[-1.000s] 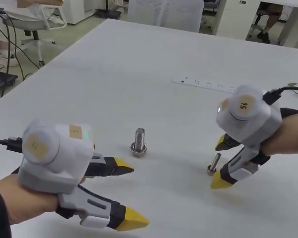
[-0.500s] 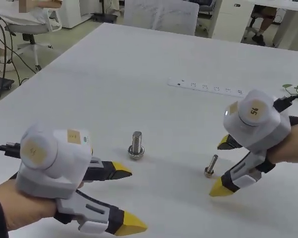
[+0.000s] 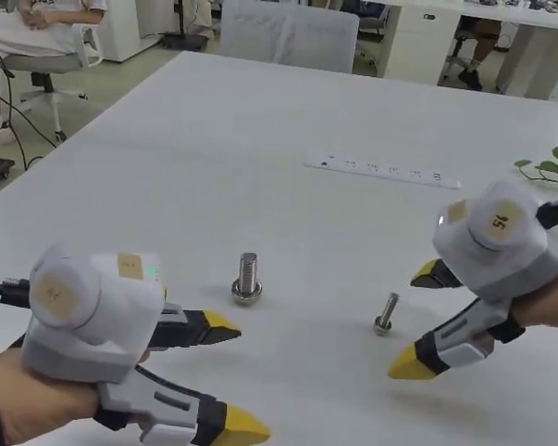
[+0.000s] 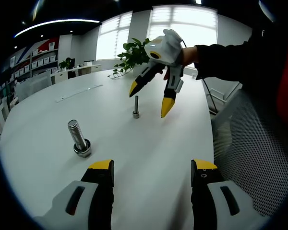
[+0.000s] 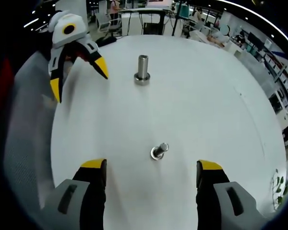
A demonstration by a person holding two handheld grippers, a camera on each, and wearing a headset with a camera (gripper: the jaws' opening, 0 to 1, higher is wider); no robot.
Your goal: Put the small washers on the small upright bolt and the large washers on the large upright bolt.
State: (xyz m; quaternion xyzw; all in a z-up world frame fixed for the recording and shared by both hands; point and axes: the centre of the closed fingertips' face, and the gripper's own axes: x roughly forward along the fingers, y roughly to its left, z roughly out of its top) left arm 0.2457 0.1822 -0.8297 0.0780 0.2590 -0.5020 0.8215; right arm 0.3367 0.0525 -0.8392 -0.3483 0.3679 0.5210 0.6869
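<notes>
Plainly, both grippers stood wide open, nothing between their jaws, over the white table (image 3: 260, 139). The left gripper (image 3: 239, 378) hovered near the large upright bolt (image 3: 247, 277), clear of it. The small upright bolt (image 3: 386, 313) stood just ahead of the right gripper (image 3: 409, 321) (not touching either jaw). A power strip (image 3: 383, 171) lay farther back.

One large bolt (image 3: 247, 277), one small bolt (image 3: 385, 313), one power strip (image 3: 383, 172)
</notes>
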